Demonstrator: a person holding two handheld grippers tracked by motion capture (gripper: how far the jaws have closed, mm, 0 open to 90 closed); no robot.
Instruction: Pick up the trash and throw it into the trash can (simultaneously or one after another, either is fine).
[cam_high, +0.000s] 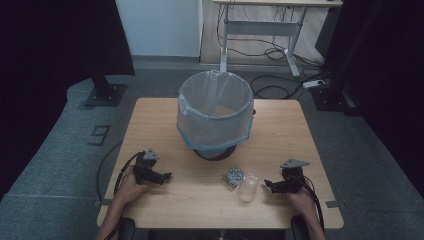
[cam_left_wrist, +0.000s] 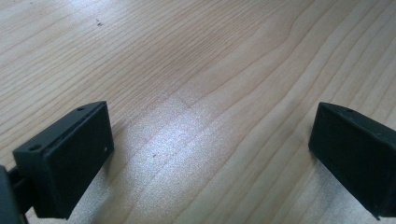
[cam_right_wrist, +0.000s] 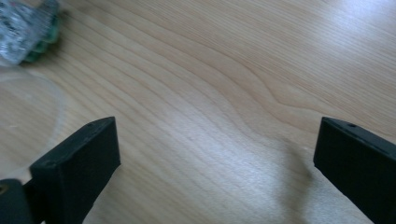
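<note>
Both items lie loose on the bench in front of the lined bin: the crumpled foil packet and, touching it on the right, the clear plastic cup on its side, so by my reading nothing has gone into the bin yet (inside looks empty, though part is hidden). Right tool rests just beside the cup, jaws wide apart, nothing between them. Left tool, well apart from both items, likewise spread and empty; grasp and drop remain for each.
</note>
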